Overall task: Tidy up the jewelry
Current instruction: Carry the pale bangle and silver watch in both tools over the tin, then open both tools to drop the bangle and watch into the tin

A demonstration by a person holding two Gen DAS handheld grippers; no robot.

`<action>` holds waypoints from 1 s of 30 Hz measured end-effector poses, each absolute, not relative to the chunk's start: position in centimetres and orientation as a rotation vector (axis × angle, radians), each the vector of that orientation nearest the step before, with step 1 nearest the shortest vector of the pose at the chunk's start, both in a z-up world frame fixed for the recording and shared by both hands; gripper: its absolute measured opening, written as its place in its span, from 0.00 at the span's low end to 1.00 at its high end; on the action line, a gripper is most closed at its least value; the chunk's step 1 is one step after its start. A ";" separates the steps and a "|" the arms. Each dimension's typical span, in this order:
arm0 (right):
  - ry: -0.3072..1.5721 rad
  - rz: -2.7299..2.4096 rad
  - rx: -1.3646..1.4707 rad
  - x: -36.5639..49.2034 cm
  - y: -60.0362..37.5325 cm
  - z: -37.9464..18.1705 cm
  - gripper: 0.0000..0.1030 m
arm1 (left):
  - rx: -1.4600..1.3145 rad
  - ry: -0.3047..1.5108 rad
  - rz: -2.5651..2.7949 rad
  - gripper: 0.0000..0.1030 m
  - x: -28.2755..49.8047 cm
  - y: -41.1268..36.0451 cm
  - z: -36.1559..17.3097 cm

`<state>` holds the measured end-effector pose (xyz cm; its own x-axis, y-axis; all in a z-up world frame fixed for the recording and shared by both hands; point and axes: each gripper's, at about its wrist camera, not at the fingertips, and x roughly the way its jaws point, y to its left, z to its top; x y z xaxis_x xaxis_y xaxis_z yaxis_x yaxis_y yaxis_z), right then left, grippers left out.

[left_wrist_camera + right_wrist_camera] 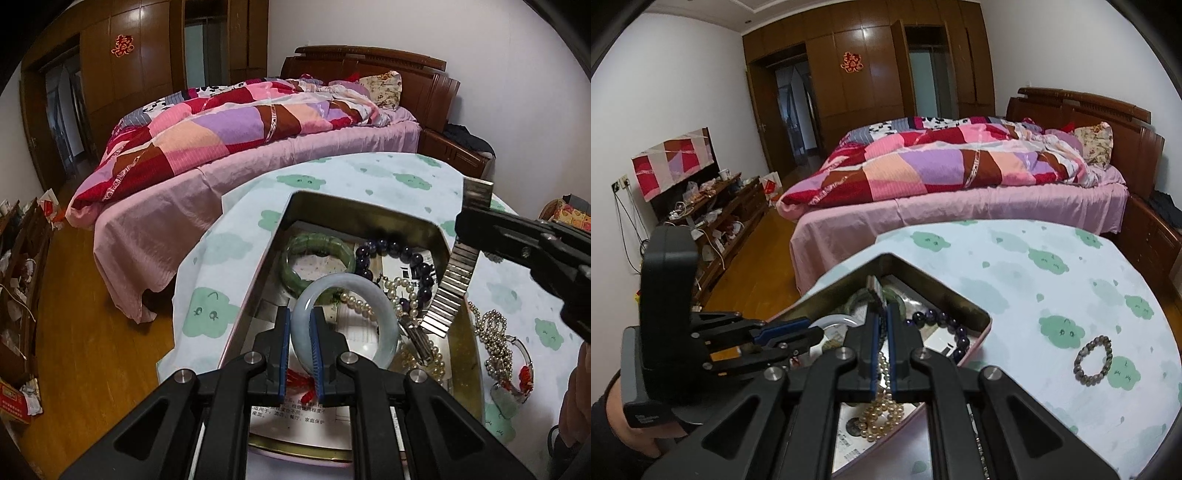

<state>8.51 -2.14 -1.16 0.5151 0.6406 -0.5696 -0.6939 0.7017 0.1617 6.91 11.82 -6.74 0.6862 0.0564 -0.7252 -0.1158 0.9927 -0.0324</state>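
While both hold | bangle [347,295] 1 | tin [365,214] 1 | grippers 2

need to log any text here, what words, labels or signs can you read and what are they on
"囍": red double-happiness cutout on the wardrobe door.
"家庭保护", roughly: printed paper sheet in the metal tin; the other lines are too blurred.
Red carton on the floor: print too small to read.
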 end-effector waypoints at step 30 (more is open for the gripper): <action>0.745 0.750 -0.149 9.6 -1.8 -5.2 0.09 | -0.017 0.811 0.122 0.10 7.2 11.4 -7.3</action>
